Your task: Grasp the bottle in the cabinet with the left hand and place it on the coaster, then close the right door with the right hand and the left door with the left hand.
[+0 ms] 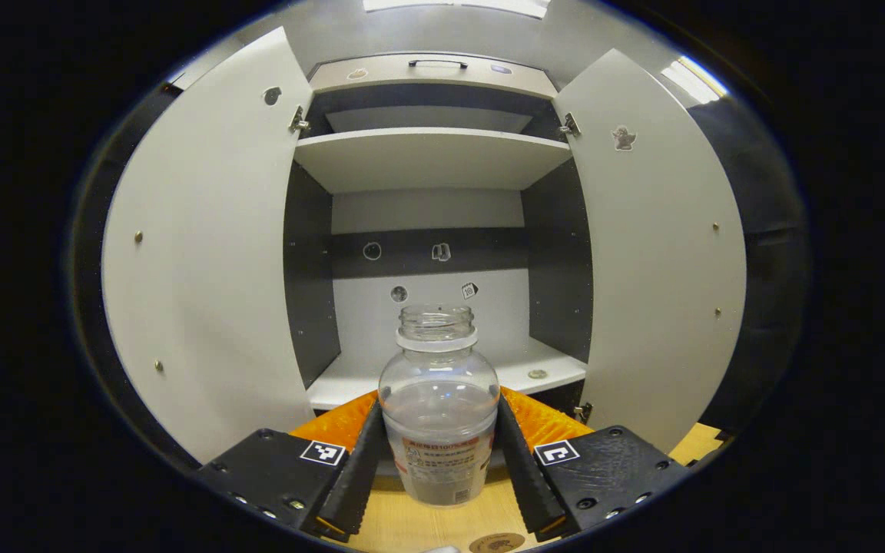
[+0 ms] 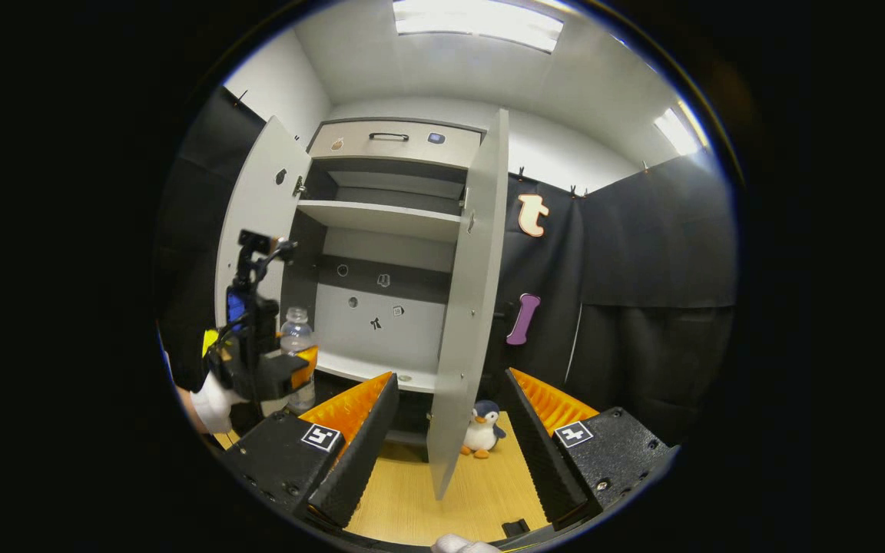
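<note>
A clear, capless bottle (image 1: 439, 407) with a label stands upright between the fingers of my left gripper (image 1: 439, 403), which is shut on its body. It hangs just in front of the open cabinet (image 1: 427, 157), above the wooden table. A brown round coaster (image 1: 498, 542) lies on the table below, at the bottom edge. The right gripper view has the left gripper (image 2: 262, 365) with the bottle (image 2: 296, 338) off to the left. My right gripper (image 2: 450, 382) is open and holds nothing. It faces the edge of the right door (image 2: 469, 307). Both the left door (image 1: 204, 253) and the right door (image 1: 657, 253) stand wide open.
A small penguin plush (image 2: 481, 430) sits on the wooden table (image 2: 473, 491) beside the right door's foot. A drawer with a handle (image 1: 438, 63) tops the cabinet. A gloved hand (image 2: 212, 407) holds the left gripper.
</note>
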